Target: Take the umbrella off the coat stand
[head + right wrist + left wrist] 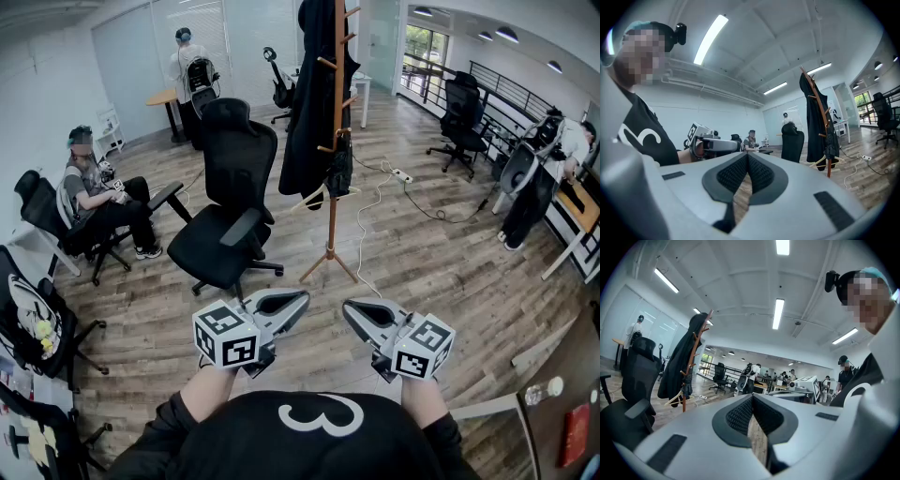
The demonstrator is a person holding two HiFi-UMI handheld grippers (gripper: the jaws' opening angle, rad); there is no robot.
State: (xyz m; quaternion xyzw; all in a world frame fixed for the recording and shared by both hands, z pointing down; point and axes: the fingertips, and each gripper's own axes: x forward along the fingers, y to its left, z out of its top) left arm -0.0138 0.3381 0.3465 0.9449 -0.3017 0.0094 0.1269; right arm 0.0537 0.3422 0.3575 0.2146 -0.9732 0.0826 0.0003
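The umbrella (339, 172), a small dark folded bundle, hangs from a low peg of the coat stand (331, 225), beneath the dark coat (314, 103) and just above a pale hanger (323, 196), well apart from the person across bare wooden floor. I judge this to be the approach step: the next move calls for closing in on the stand, opening one pair of jaws, gripping the umbrella and lifting it clear of its peg without dragging the coat. The left hand-held gripper (298, 302) and the right hand-held gripper (352, 311) are both clenched on nothing, held level and side by side before the chest, tips angled toward each other.
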